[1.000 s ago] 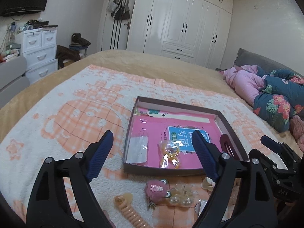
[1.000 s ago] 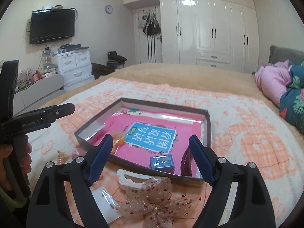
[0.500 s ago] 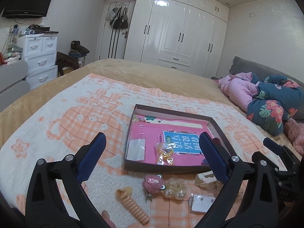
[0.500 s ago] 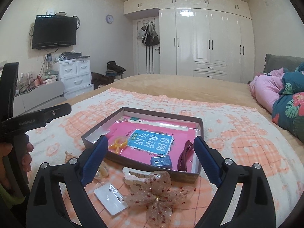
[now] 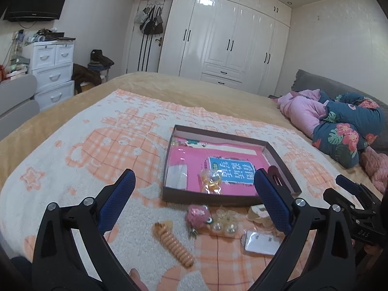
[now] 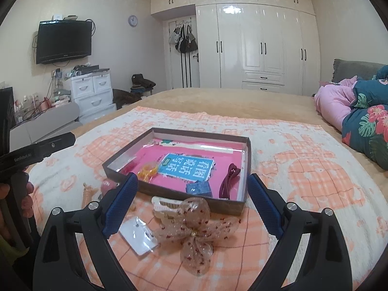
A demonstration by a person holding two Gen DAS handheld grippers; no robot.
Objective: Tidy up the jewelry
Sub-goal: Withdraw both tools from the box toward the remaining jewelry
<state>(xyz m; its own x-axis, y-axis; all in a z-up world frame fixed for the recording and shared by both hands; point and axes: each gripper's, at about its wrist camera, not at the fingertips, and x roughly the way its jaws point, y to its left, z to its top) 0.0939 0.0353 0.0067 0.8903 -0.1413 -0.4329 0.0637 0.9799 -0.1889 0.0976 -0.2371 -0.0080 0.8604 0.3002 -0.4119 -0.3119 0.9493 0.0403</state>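
A shallow brown box with a pink lining lies on the blanket. Inside are a yellow packet, a clear bag, a dark red hair clip and a small blue packet. In front of it lie a peach spiral hair tie, a pink pom-pom piece, pearl beads, a card in plastic and a sheer bow clip. My left gripper and right gripper are open and empty, above the loose pieces.
A peach-and-white blanket covers the bed. Pink and floral bedding is piled at the right. White drawers and a grey chair stand off the left edge. Wardrobes line the far wall.
Both grippers have drawn back and risen from the box, so more of the loose pieces in front of it show. Nothing was picked up or moved.
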